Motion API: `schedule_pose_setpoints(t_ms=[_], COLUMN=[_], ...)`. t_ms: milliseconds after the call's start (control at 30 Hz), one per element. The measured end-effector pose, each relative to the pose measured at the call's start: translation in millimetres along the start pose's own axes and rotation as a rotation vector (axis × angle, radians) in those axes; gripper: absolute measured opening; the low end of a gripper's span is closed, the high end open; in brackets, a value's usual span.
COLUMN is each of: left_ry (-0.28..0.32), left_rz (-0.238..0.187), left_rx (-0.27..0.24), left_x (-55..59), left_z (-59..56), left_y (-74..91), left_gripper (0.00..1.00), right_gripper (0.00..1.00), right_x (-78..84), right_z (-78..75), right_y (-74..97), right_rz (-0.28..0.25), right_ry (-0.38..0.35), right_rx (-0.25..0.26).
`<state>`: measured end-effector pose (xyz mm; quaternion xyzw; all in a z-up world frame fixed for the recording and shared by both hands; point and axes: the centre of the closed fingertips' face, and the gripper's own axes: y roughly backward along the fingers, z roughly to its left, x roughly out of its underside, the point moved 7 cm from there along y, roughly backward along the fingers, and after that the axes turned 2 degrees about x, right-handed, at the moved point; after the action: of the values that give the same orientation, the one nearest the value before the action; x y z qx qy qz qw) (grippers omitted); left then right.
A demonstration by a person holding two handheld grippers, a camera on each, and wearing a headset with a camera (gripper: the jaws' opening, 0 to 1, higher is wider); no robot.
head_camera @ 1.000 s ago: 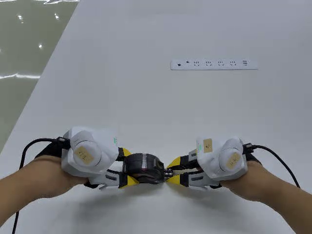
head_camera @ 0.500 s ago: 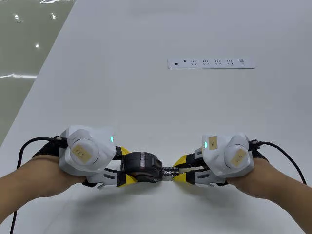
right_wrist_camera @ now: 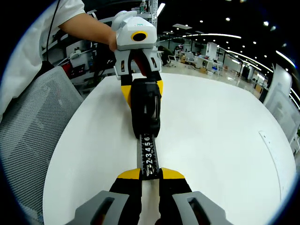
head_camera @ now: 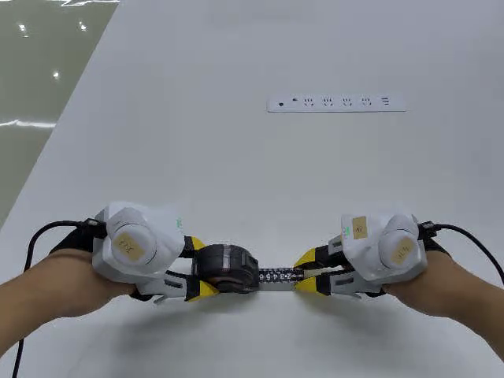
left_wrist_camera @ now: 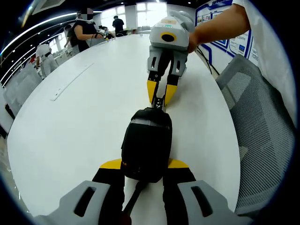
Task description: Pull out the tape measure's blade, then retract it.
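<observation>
While the tabletop (head_camera: 236,157) carries the tape measure (head_camera: 228,269), clamped between the fingers of the left gripper (head_camera: 201,268), the right gripper (head_camera: 305,272), fingers pinched on the blade (head_camera: 277,276) tip, should draw straight and level, avoiding any twist

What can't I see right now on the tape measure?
- Hook of the blade: right gripper view, hidden between the right gripper's jaws.
- Rear of the tape measure: left gripper view, covered by the left gripper's jaws.
- Blade length out: left gripper view, mostly blocked by the tape measure.
</observation>
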<state>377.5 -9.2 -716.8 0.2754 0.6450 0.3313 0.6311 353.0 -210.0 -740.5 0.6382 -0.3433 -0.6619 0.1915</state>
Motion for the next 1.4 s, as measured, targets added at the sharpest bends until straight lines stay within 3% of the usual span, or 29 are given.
schedule_pose_setpoints(t_ms=[1400], left_ry=[-0.004], left_rz=[-0.005], left_rx=[-0.005], left_x=[-5.2], left_z=[-3.7], left_y=[-0.6], left_gripper=[0.26], right_gripper=[0.09], right_x=[42.4], right_z=[-3.6], right_y=[47.0], right_rz=[0.087], right_ry=[-0.02], right_rx=[0.051])
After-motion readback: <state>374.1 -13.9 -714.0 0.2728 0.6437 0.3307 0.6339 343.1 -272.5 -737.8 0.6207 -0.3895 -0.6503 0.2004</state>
